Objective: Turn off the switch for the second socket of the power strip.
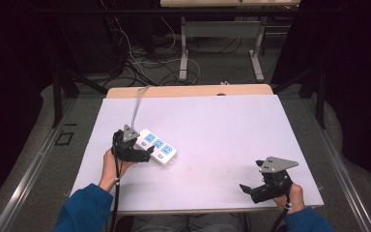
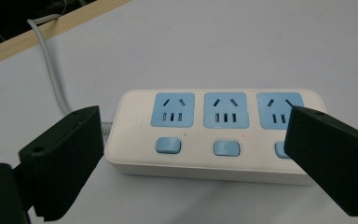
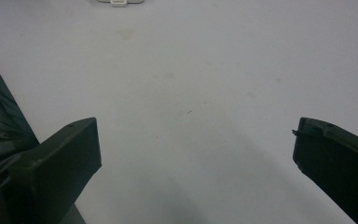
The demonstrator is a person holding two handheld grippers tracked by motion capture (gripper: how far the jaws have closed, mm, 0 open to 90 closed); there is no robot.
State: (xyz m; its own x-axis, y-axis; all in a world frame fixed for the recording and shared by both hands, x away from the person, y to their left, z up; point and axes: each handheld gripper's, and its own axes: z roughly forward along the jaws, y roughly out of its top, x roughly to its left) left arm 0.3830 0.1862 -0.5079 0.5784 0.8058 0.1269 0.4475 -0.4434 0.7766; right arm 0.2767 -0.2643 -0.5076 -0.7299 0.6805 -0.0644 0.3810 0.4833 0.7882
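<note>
A white power strip [image 1: 158,147] with three blue sockets and three blue switches lies on the white table top, left of centre, and its grey cord [image 1: 138,106] runs off the far edge. My left gripper [image 1: 136,153] hovers at the strip's near side, open. In the left gripper view the strip [image 2: 214,135] lies between and just beyond the two black jaws, and the right jaw covers part of the third switch. My right gripper [image 1: 256,189] rests open near the front right corner, with bare table between its jaws [image 3: 191,140].
The white table top [image 1: 222,130] has a wooden strip along its far edge. Table legs and tangled cables stand on the floor behind. A metal rail runs along the left side. The person's blue sleeves come in at the bottom.
</note>
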